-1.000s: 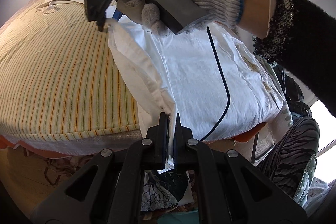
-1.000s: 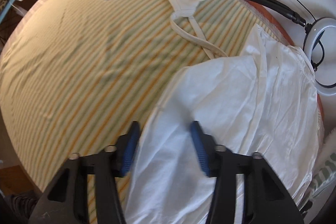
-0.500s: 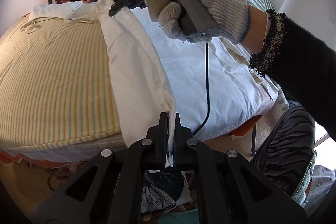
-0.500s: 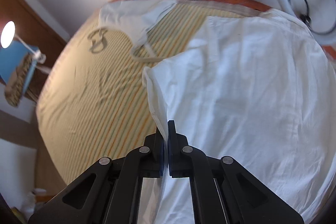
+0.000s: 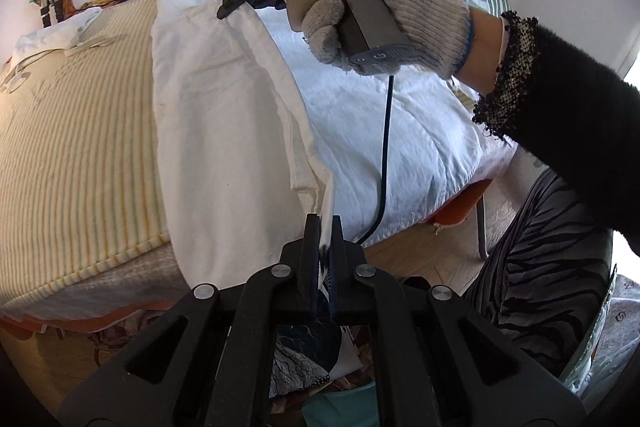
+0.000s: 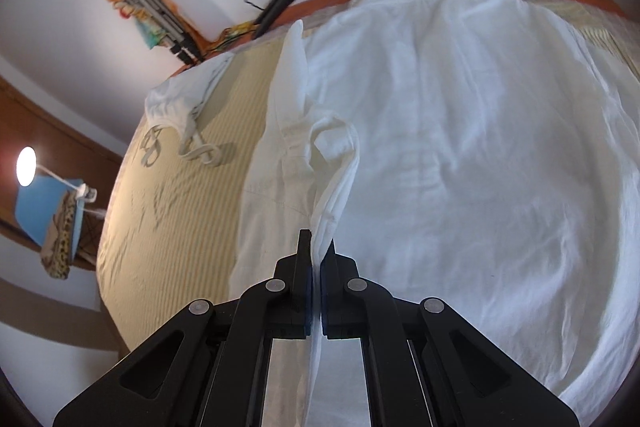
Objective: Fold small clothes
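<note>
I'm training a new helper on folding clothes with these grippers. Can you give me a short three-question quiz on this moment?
1. True or false: the left gripper is shut on an edge of the white shirt.
2. What does the right gripper hold? A) a cable B) the white shirt's edge C) nothing
3. Fill in: the shirt lies on a ______ mat.

Key: 1 true. 2 B; its jaws pinch a fold of the shirt. 3 striped.
</note>
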{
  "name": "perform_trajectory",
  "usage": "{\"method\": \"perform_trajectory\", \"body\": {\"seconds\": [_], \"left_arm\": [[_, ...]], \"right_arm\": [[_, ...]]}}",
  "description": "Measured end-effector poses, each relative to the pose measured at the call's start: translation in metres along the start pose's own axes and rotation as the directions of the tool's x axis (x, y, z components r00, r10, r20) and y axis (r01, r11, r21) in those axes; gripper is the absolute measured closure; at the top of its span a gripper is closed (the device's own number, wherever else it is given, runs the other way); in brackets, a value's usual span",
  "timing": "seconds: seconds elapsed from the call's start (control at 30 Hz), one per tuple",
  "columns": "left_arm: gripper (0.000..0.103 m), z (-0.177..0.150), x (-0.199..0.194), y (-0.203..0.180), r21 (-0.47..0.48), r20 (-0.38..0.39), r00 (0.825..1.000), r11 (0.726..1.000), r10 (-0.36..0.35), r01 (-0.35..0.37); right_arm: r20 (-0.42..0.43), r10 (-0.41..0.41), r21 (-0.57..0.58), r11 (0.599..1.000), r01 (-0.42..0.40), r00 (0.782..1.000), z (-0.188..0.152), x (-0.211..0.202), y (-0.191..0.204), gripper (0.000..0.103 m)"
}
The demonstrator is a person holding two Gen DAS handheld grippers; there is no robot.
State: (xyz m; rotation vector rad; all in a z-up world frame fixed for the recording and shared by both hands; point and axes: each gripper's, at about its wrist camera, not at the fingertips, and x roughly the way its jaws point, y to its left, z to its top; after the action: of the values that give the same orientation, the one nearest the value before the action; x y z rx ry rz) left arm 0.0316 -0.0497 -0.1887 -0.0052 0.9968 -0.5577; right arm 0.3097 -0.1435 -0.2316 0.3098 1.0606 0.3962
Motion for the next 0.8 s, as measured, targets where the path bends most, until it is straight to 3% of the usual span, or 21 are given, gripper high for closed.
{"method": "perform_trajectory", "body": {"seconds": [0.17, 0.33, 0.37, 0.4, 0.5, 0.63, 0.8], "left_arm": [[0.102, -0.003, 0.006, -0.007, 0.008, -0.033, 0.999, 1.0, -0.017, 0.018], [0.102, -0.012, -0.019, 0.001, 0.004, -0.023, 0.999, 1.0, -0.023, 0.023], [0.102, -0.013, -0.026, 0.005, -0.004, -0.016, 1.0, 1.0, -0.02, 0.02], [0.102, -0.014, -0.033, 0.009, -0.013, -0.004, 1.0, 1.0, -0.012, 0.012], [0.102, -0.013, -0.052, 0.025, -0.043, 0.03, 0.999, 0.999, 0.023, -0.022], [0.102, -0.009, -0.058, 0.038, -0.033, 0.076, 0.993, 0.996, 0.088, -0.085], [0.102, 0.004, -0.046, 0.051, -0.077, 0.136, 0.989, 0.996, 0.058, -0.048]], "right_arm": [[-0.021, -0.047, -0.055, 0.997, 0.045, 0.999, -0.001, 0.015, 0.003, 0.101], [-0.06, -0.06, -0.075, 0.996, 0.056, 0.996, -0.009, 0.02, -0.005, 0.099], [-0.055, -0.081, -0.096, 0.993, 0.076, 0.995, -0.009, 0.018, -0.003, 0.098], [-0.051, -0.115, -0.118, 0.987, 0.108, 0.992, -0.01, 0.014, -0.001, 0.09], [-0.012, -0.135, -0.144, 0.981, 0.132, 0.991, -0.013, -0.004, -0.002, 0.079], [0.042, -0.12, -0.154, 0.98, 0.125, 0.992, -0.019, -0.036, -0.006, 0.079], [0.143, -0.109, -0.129, 0.983, 0.127, 0.984, -0.032, -0.084, -0.018, 0.079]]}}
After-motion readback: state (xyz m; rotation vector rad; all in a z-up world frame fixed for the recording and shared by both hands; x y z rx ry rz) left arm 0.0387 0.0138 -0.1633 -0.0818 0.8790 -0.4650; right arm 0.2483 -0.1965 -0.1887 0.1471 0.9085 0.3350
